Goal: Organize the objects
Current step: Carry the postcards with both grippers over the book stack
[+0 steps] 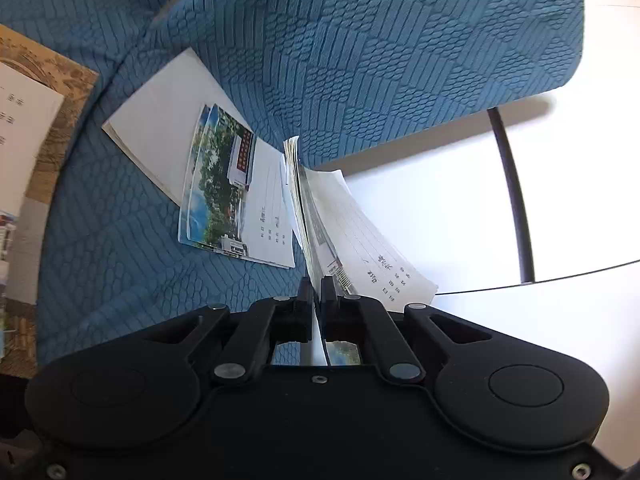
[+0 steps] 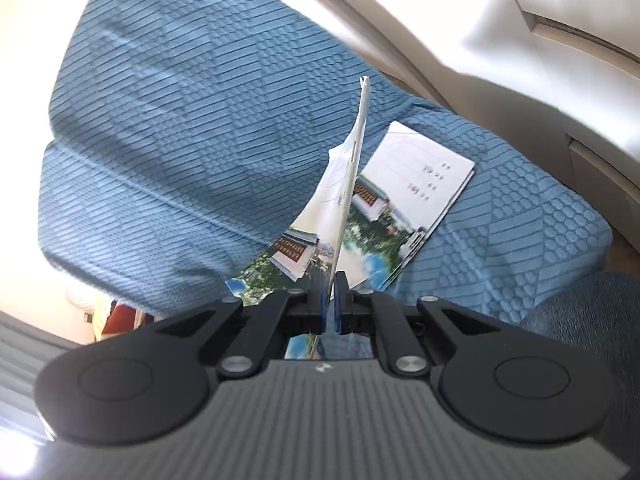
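Note:
My left gripper (image 1: 318,282) is shut on a thin booklet (image 1: 360,236) with a white cover and lined print, held edge-up above the blue textured sofa cushion (image 1: 360,60). Below it, two more booklets (image 1: 236,188) with a photo of buildings and trees lie on the cushion. In the right wrist view my right gripper (image 2: 331,280) is shut on the edge of another white booklet (image 2: 340,184), which stands up on edge. Under it, similar photo-cover booklets (image 2: 404,196) lie overlapped on the blue cushion (image 2: 180,120).
A brown patterned book with a white sheet (image 1: 36,128) lies at the cushion's left edge. A black chair leg (image 1: 516,200) stands on the white floor at right. A pale wall and cabinet edge (image 2: 520,40) run behind the sofa.

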The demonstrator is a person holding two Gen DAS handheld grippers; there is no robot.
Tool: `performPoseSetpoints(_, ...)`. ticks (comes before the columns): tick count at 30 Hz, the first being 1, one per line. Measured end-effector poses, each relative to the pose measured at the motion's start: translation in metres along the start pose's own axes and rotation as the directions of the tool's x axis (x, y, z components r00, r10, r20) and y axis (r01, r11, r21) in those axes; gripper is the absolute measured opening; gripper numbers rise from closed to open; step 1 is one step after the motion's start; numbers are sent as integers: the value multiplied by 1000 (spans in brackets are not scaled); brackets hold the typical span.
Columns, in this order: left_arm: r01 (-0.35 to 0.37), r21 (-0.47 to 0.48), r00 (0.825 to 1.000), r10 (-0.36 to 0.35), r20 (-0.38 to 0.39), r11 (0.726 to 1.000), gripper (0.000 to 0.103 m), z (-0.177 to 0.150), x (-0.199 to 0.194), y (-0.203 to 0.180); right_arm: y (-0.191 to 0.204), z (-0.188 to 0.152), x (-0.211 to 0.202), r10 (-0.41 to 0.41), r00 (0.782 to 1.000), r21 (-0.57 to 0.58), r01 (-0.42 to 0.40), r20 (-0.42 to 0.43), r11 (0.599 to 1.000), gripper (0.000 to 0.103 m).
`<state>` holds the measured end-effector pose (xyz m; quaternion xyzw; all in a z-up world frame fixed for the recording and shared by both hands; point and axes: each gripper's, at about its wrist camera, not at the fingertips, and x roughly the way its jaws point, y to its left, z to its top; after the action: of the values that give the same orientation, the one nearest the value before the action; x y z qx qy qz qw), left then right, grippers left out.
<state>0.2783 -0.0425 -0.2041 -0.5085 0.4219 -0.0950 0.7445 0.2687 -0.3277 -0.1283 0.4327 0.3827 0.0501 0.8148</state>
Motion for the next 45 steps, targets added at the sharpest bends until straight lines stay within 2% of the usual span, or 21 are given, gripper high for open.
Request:
performPoseSetpoints(9,19,80,995,-27,97,997,2,4,-79,-24,56,-21,-19,56,998,-95,-57,-12,994,7)
performPoseSetpoints(16,30,103,985,-48,168,994,2,18,-134,-25,95,-38,-15,102,994,-157,-106,-34,982,7)
performPoseSetpoints(22,33,90,975,-52,216,995,2,23,-175,-7,119,-62,-1,123,990,-191,-134,-70,972,7)
performPoseSetpoints(28,-9,70,968,-9,252,998,2,18,-198,21,131,-87,22,113,985,-215,-140,-131,967,7)
performPoseSetpoints(45,-67,-55,955,80,285,996,2,2,-219,125,127,-140,90,61,957,-288,-145,-283,946,7)
